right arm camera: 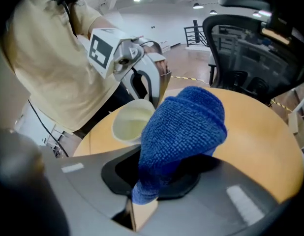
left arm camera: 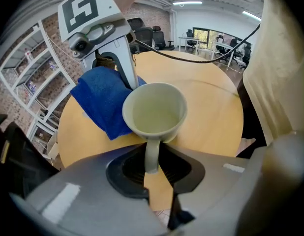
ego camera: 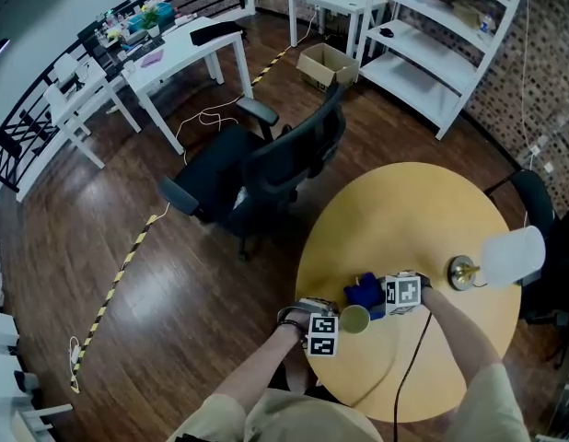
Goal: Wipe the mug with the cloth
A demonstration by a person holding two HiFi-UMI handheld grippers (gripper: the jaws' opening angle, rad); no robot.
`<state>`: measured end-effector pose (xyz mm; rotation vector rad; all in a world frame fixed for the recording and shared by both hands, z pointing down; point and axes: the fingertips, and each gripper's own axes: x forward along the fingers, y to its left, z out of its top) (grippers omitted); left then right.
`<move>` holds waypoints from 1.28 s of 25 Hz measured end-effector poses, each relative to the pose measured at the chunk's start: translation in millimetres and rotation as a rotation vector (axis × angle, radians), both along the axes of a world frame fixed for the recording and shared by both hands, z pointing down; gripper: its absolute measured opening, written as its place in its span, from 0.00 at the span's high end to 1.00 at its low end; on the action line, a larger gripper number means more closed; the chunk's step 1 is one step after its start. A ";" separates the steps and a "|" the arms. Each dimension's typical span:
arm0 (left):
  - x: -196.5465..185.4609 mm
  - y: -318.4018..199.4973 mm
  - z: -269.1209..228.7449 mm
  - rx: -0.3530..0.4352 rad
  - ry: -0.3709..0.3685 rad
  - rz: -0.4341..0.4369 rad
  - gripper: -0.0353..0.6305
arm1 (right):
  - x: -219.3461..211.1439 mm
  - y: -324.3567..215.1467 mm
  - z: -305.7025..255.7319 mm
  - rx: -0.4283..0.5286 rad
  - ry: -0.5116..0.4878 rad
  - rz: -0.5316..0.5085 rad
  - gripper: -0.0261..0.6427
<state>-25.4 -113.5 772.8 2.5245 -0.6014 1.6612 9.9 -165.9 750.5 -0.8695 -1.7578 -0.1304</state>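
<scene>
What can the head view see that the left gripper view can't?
Only the head view shows the cardboard box, the striped tape on the floor, and both of the person's arms from above. Only the left gripper view shows the left tool pinching the handle of the mug, close up. Both show the mug, the blue cloth next to it, held by the right tool, and the round yellow table.
</scene>
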 end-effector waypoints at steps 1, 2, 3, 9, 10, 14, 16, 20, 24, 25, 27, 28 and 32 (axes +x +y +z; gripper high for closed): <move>0.3 -0.3 -0.3 -0.001 0.004 -0.013 0.87 | -3.4 -1.9 0.5 -0.002 -0.004 0.002 0.87; 0.4 -0.5 -0.6 -0.003 0.008 -0.026 0.87 | -6.5 -3.3 0.7 -0.005 -0.006 0.004 0.87; 0.3 -0.4 -1.0 -0.006 0.012 -0.037 0.87 | -10.4 -4.2 0.2 -0.010 -0.008 0.008 0.87; 1.3 0.0 -5.1 -0.007 0.028 -0.071 0.87 | -55.5 2.0 -8.6 -0.150 -0.060 0.168 0.87; 1.0 -0.4 -5.5 -0.012 0.033 -0.081 0.87 | -63.3 5.6 -9.8 -0.189 -0.062 0.197 0.87; 0.1 -2.7 -5.3 -0.031 0.058 -0.138 0.86 | -80.7 23.3 -8.9 -0.321 -0.002 0.261 0.87; -0.4 -3.8 -5.6 -0.046 0.082 -0.190 0.85 | -84.5 28.7 -6.4 -0.343 0.052 0.278 0.87; -3.0 -3.5 -5.0 -0.062 0.136 -0.328 0.85 | -88.4 30.6 -0.6 -0.380 0.176 0.367 0.87; -11.4 -7.8 -5.2 -0.085 0.205 -0.513 0.84 | -86.2 29.3 4.7 -0.391 0.334 0.476 0.87; -13.3 -8.8 -5.2 -0.094 0.227 -0.558 0.83 | -84.8 30.0 5.7 -0.379 0.357 0.476 0.87; -14.8 -8.9 -5.0 -0.098 0.243 -0.602 0.83 | -83.4 31.7 5.9 -0.349 0.380 0.465 0.87; -14.9 -8.4 -4.9 -0.096 0.243 -0.610 0.83 | -83.3 32.5 5.4 -0.336 0.385 0.462 0.87; -16.0 -7.2 -5.0 -0.086 0.252 -0.644 0.83 | -84.4 34.2 0.9 -0.303 0.393 0.492 0.87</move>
